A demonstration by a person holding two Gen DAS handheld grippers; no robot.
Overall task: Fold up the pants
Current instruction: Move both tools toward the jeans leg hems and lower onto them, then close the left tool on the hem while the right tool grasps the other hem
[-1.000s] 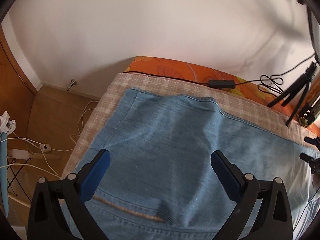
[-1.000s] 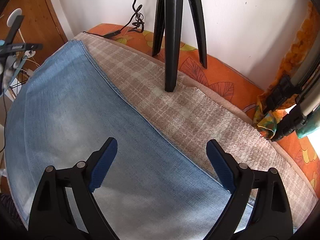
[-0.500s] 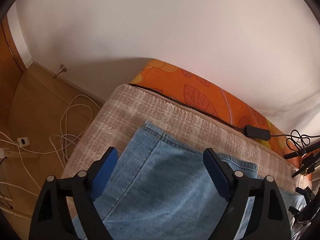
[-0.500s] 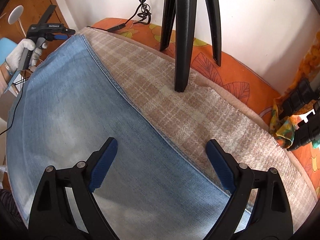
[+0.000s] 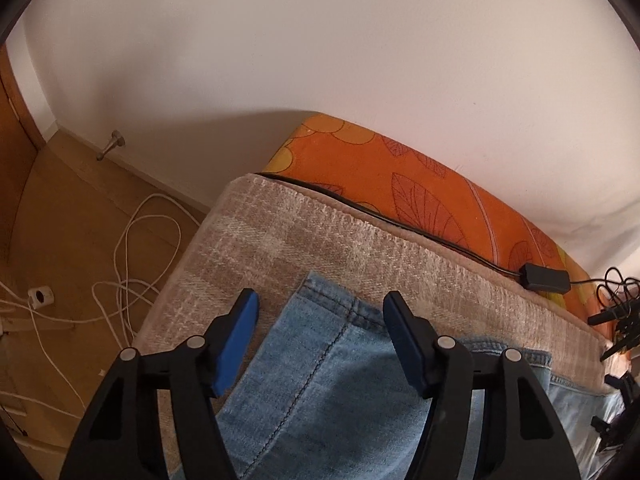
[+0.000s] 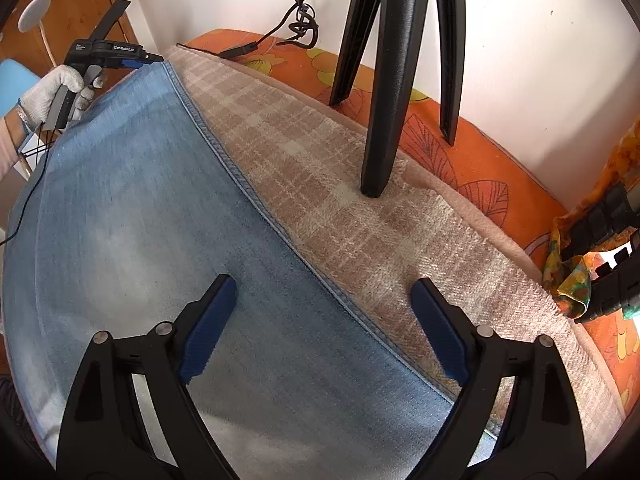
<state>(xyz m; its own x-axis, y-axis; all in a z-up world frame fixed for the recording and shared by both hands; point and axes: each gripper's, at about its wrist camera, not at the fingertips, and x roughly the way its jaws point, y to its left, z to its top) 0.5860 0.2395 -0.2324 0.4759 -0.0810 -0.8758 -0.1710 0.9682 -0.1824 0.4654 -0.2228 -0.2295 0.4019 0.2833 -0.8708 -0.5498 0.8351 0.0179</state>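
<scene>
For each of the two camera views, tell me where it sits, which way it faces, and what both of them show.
Left wrist view: sits on the left gripper, angled down at the hem corner of the light blue denim pants; its closing jaws straddle the hem, not yet pressing.
Right wrist view: sits on the right gripper, angled down over the pants' long edge; jaws open; the white-gloved left hand shows far left.
Shared: the pants, beige checked blanket, orange leaf-print cover.
</scene>
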